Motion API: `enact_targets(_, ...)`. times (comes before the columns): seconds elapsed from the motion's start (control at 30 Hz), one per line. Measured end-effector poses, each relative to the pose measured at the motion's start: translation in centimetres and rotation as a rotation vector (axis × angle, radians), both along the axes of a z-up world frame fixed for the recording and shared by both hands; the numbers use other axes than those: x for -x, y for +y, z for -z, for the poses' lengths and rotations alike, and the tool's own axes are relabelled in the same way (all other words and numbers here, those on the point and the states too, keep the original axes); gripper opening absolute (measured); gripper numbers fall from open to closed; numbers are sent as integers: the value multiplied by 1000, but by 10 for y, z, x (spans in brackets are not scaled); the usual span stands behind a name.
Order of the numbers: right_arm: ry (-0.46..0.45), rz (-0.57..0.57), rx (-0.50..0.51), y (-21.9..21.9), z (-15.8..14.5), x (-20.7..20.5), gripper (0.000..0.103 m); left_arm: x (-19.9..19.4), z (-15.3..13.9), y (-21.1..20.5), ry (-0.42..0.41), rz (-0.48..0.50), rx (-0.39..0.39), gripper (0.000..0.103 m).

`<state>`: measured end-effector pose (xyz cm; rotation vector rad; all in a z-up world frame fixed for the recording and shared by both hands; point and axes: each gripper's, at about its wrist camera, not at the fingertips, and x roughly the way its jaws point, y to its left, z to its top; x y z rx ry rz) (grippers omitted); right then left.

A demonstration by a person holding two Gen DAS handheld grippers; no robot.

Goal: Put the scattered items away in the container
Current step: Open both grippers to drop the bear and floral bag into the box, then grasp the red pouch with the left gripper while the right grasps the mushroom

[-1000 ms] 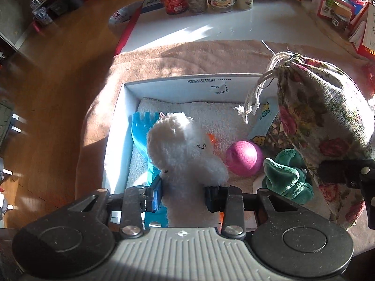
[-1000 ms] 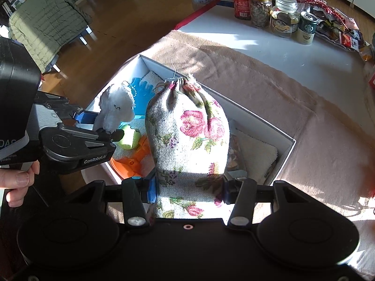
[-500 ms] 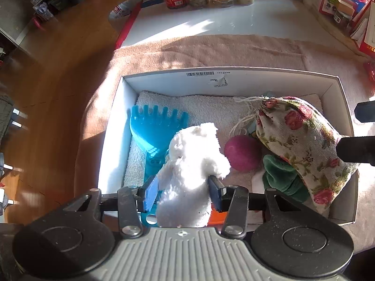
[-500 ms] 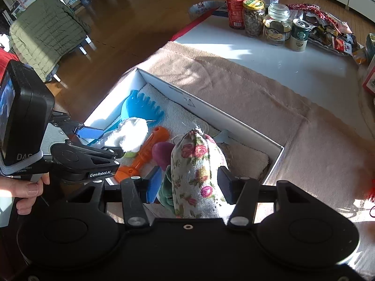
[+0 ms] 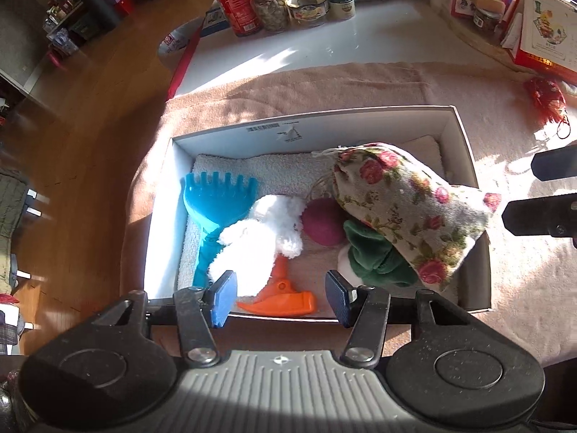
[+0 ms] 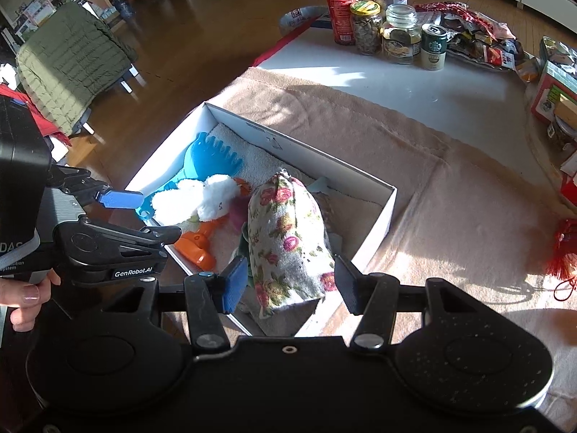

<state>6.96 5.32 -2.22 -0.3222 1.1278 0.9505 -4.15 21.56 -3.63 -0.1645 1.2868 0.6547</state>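
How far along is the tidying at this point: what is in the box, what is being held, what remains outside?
Done: the white cardboard box holds the blue plastic rake, white plush toy, orange plastic shovel, purple ball, green velvet cloth and floral drawstring bag.

In hand: nothing. The left claw, whose jaws have just been opening, and the right claw are both open.

Left: a red tassel lies on the beige towel.

Left gripper (image 5: 279, 297): you hold it angled steeply downward, jaws apart, nothing between the pads.
Left jaw motion: the jaws have just been opening.
Left fingers (image 5: 223, 297): blue pad faces inward.
Right gripper (image 6: 288, 285): you hold it angled downward, jaws parted, pads clear of any contact.
Your left hand (image 6: 25, 297): wraps the left gripper's handle, fingers curled.
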Motion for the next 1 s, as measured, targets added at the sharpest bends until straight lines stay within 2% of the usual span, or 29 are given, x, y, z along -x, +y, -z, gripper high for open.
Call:
enact_targets(0.13,-1,33,-4,-29,-3,-1,57,-13,-10,-30,-20,34,-2,59)
enact_targets(0.27,2,90,2,-65,1,-7,61,-34,-16,-68,-64,65,13,70)
enact_targets(0.37,3,154,24,-101,11,-16,68,-54,-14,-98,-91,96,37,70)
enact_targets(0.73,50,438,140,-242,62,-69,69,-146,15,-207,-147,191,158,71)
enact_targets(0.87,2,550,182,-284,72,-100,76,-169,22,-234,-149,236,161,73)
enact_targets(1.0,-65,628,217,-311,82,-133,76,-181,31,-243,-123,287,126,77)
